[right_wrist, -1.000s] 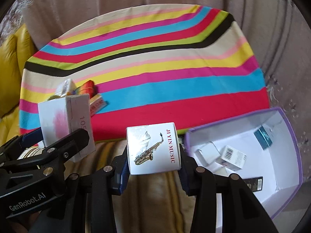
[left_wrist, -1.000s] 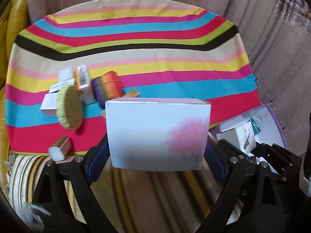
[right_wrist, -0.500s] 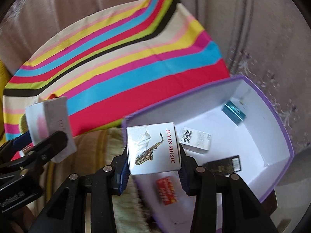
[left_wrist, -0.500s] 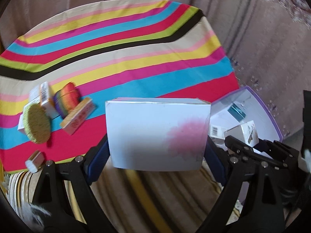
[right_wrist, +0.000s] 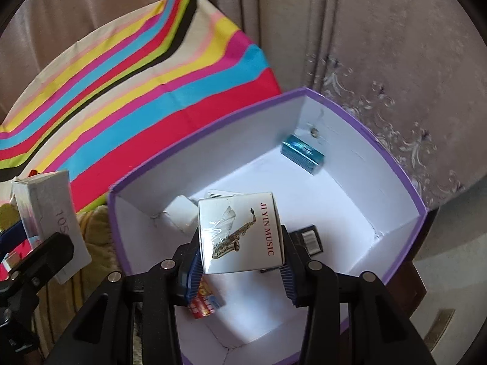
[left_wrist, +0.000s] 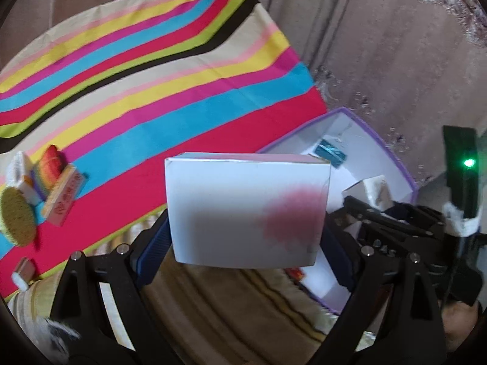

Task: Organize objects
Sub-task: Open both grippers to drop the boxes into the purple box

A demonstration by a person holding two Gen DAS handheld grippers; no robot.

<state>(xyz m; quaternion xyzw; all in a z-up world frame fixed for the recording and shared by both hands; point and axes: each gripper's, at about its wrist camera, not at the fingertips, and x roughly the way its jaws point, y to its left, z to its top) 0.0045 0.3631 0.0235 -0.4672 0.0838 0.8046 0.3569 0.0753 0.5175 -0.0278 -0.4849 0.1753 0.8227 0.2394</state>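
1. Right gripper (right_wrist: 240,254), lower centre of the right wrist view: jaws clamped on a small white saxophone-print carton (right_wrist: 239,232) lettered "JIYIN MUSIC", held above the interior of the purple-rimmed storage box (right_wrist: 392,164).
2. Left gripper (left_wrist: 243,231), centre of the left wrist view: jaws set wide and clamped on a larger white carton with a pink blotch (left_wrist: 248,208), held above the striped cloth's (left_wrist: 152,91) near edge, left of the box (left_wrist: 395,158).
3. Judged good practice: lower the saxophone carton onto bare floor at centre right, clear of the teal packet (right_wrist: 301,153) and black packet (right_wrist: 310,238), then release.
4. Bring the larger carton in afterwards; both grippers together risk colliding.
5. Remaining items (left_wrist: 39,191) lie at the left edge.
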